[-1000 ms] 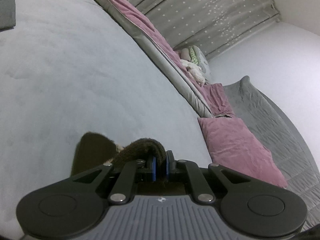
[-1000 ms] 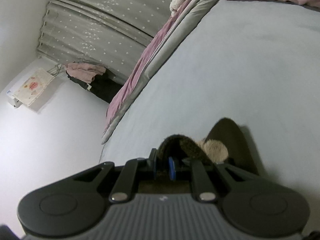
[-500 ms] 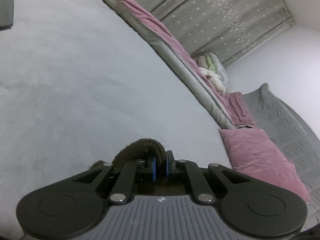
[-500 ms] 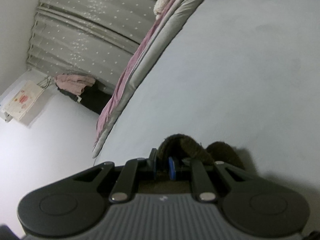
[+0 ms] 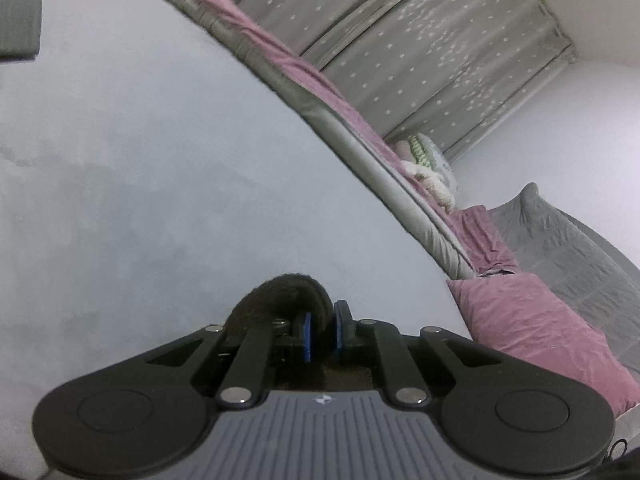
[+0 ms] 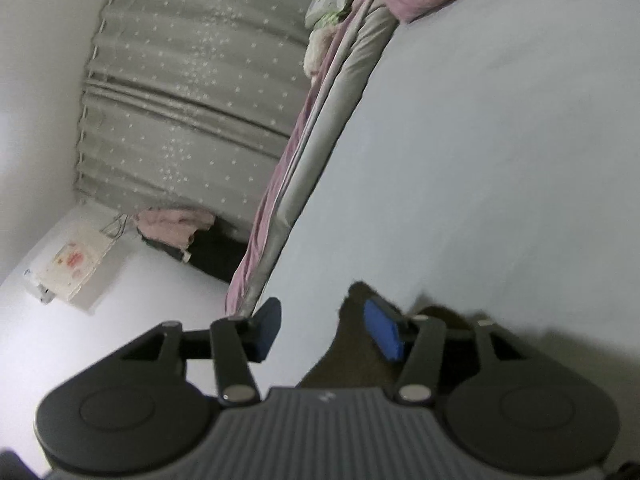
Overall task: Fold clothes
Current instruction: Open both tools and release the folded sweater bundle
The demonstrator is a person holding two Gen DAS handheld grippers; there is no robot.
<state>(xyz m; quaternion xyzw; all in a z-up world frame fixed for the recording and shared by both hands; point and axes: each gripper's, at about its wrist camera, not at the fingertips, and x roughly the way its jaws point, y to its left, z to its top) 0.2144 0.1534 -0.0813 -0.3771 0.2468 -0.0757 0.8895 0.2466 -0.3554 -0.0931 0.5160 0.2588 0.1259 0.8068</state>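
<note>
Garment (image 5: 280, 300): dark brown fuzzy fabric, low over the pale grey bed cover (image 5: 140, 160).

Left wrist view: left gripper (image 5: 320, 328) is clamped on a bunched hump of the garment, blue pads nearly together with fabric pinched between them. The rest of the cloth is hidden under the gripper body. Far right: pink pillow (image 5: 532, 328), grey quilt (image 5: 580, 248); spotted curtain (image 5: 420, 48) behind the bed's far edge.

Right wrist view: right gripper (image 6: 328, 328) stands wide apart, nothing between the pads. Garment (image 6: 352, 356) lies under and just beside the right pad, on the bed cover (image 6: 500, 160). Frame is motion-blurred, so I can't tell whether the pad touches the cloth. Far left on the floor: pink clothes pile (image 6: 172, 224) and a white bag (image 6: 72, 264).

Risks, as judgement:
- Only one corner is held. Pulling with the left alone would likely drag or skew the cloth and wreck edge alignment.
- The pinch looks thick and bunched, so it may include more than one layer, and a lift could carry a hidden fold along.
- Fuzzy pile could cling to the right pad and lift the released edge.
</note>
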